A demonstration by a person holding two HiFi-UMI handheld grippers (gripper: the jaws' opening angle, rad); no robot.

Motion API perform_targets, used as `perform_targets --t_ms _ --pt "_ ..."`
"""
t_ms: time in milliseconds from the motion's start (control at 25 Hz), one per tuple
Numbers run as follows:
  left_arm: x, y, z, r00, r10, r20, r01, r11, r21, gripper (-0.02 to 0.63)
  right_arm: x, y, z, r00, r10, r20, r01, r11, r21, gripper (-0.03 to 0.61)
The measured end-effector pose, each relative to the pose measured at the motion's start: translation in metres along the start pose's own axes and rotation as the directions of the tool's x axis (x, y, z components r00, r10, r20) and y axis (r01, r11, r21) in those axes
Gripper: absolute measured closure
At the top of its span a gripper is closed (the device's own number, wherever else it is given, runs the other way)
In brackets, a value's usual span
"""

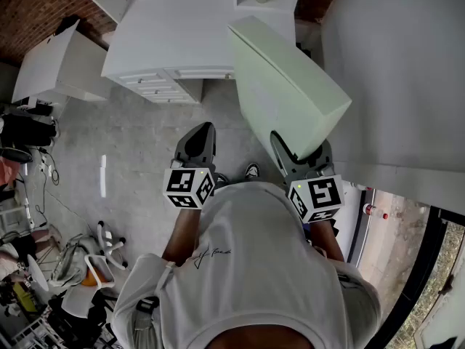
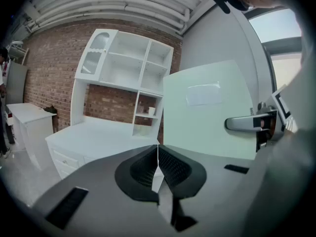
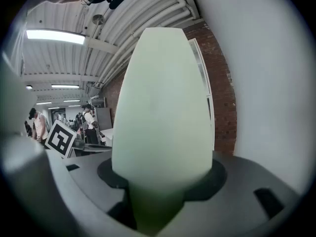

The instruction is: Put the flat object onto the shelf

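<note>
Past the person's shirt (image 1: 247, 267), the right hand-held gripper (image 1: 301, 155) clamps the pale green panel (image 1: 287, 86); the left hand-held gripper (image 1: 197, 140) is closed and empty. Placing it on the far shelf unit (image 2: 123, 68) remains.

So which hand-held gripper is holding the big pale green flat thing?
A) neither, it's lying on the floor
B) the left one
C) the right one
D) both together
C: the pale green flat object is clamped between the jaws of the right hand-held gripper, while the left hand-held gripper is shut with nothing in it.
</note>
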State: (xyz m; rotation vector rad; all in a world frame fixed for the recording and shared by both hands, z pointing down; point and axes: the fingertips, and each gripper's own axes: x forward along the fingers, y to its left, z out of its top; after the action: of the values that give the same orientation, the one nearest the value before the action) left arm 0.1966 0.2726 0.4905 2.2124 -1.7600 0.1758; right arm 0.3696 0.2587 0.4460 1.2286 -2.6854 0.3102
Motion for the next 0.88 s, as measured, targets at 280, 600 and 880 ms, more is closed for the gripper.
perform_targets --t_ms 280,600,880 --pt "0.012 -0.016 0.002 0.999 -0.04 0.003 0.041 0.999 -0.025 0.598 0.002 -0.015 0.003 1.0 -0.005 -0.001 0.005 1.0 -0.02 0.313" --pt "0.005 0.02 0.016 0.999 0.032 0.016 -0.032 0.999 -0.039 0.598 0.014 -0.01 -0.002 1.0 0.0 -0.025 0.0 1.0 -0.01 0.304" --pt "0.013 0.052 0.017 0.999 0.031 0.026 -0.029 0.996 -0.083 0.598 0.032 0.003 -0.006 0.998 -0.014 -0.068 0.013 1.0 -0.016 0.304"
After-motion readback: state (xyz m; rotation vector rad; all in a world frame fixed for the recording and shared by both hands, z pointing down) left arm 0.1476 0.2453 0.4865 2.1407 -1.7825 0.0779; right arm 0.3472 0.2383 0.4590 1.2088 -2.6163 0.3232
